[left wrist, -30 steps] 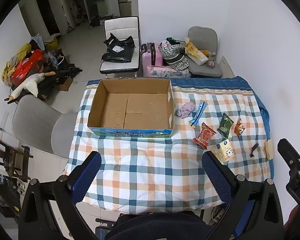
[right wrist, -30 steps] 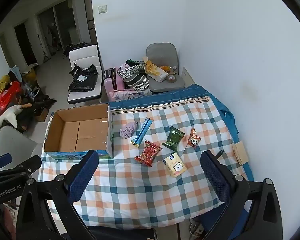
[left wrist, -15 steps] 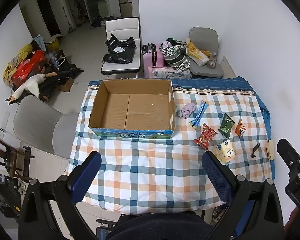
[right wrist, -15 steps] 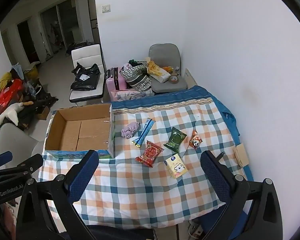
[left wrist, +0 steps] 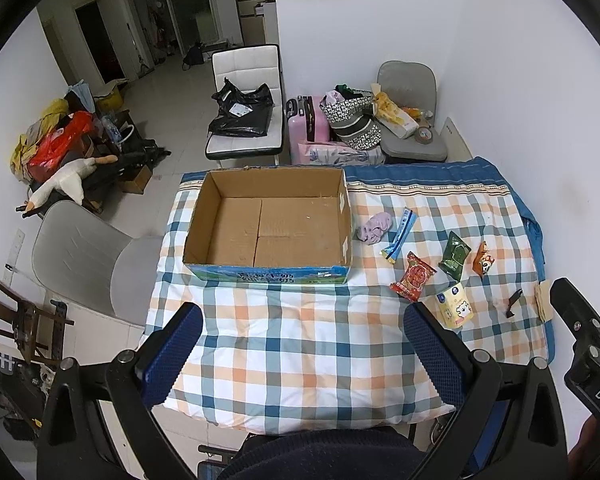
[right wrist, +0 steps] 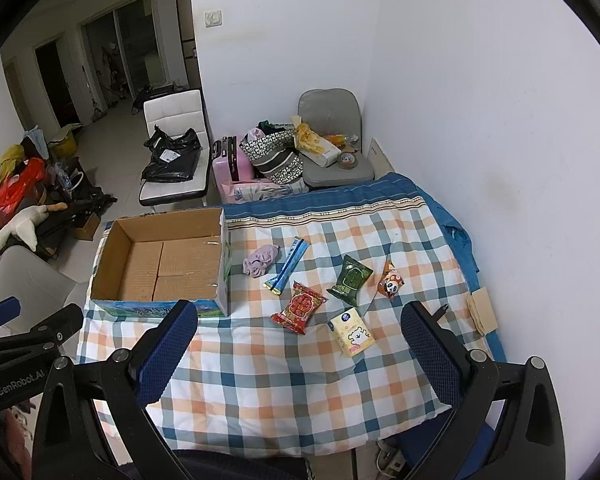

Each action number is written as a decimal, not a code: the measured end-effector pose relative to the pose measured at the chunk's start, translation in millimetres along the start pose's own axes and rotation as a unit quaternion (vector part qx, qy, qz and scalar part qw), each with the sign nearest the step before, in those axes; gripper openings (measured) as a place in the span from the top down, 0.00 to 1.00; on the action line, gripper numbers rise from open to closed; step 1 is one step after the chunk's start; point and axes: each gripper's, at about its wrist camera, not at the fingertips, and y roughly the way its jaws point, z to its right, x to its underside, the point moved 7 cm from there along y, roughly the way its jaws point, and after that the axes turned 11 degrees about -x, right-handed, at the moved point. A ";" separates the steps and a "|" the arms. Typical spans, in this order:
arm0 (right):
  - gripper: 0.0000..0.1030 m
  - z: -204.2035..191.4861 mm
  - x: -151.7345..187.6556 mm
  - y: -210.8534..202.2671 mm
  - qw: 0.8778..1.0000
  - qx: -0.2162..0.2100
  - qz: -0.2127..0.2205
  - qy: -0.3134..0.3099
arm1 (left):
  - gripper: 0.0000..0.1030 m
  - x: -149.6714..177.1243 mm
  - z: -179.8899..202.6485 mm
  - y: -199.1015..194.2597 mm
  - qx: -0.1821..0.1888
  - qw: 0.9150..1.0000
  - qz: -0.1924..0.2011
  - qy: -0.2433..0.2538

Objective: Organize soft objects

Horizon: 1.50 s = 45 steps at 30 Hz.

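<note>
Box left, snacks right on the table.
We saw the box (left wrist: 266, 224) on the table (left wrist: 300, 344), the cloth (left wrist: 374, 227) just right of it, packets (left wrist: 414, 276) farther right, chairs (left wrist: 410, 120) behind.

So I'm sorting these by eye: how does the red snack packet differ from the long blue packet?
The red snack packet is broad and squarish; the long blue packet is a narrow strip. The red one lies nearer the camera, the blue one closer to the purple cloth. Both lie flat on the checked cloth, outside the cardboard box.
</note>
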 end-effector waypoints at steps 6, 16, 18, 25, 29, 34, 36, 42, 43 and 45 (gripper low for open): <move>0.00 -0.1 -0.9 -1.7 1.000 0.001 0.001 -0.001 | 0.00 0.2 1.1 -0.5 -0.001 1.000 0.000 0.001; 0.00 1.2 -1.3 -3.3 1.000 0.000 0.002 -0.002 | 0.00 1.1 3.4 -2.9 -0.002 1.000 0.001 0.000; 0.00 1.1 -1.0 -3.3 1.000 0.001 0.001 -0.002 | 0.00 1.2 3.5 -3.0 -0.002 1.000 0.001 0.000; 0.00 4.2 -0.9 -2.9 1.000 0.001 0.001 -0.001 | 0.00 1.7 4.3 -3.1 -0.002 1.000 0.002 0.000; 0.00 3.7 -0.6 -2.6 1.000 -0.001 0.001 -0.002 | 0.00 1.6 4.2 -3.4 -0.004 1.000 0.003 0.000; 0.00 2.9 -0.9 -2.6 1.000 0.001 0.003 -0.003 | 0.00 1.3 5.8 -5.4 -0.003 1.000 0.004 -0.001; 0.00 4.1 -1.1 -4.2 1.000 0.000 0.003 -0.003 | 0.00 1.2 5.9 -5.7 -0.004 1.000 0.004 0.000; 0.00 3.6 -1.8 -5.2 1.000 0.001 0.004 -0.003 | 0.00 1.0 6.7 -6.8 -0.003 1.000 0.004 -0.001; 0.00 3.4 -1.3 -5.4 1.000 0.001 0.004 -0.003 | 0.00 1.1 6.8 -6.7 -0.003 1.000 0.004 -0.001; 0.00 3.4 -1.1 -5.3 1.000 0.002 0.004 -0.003 | 0.00 1.0 6.7 -6.7 -0.003 1.000 0.004 -0.001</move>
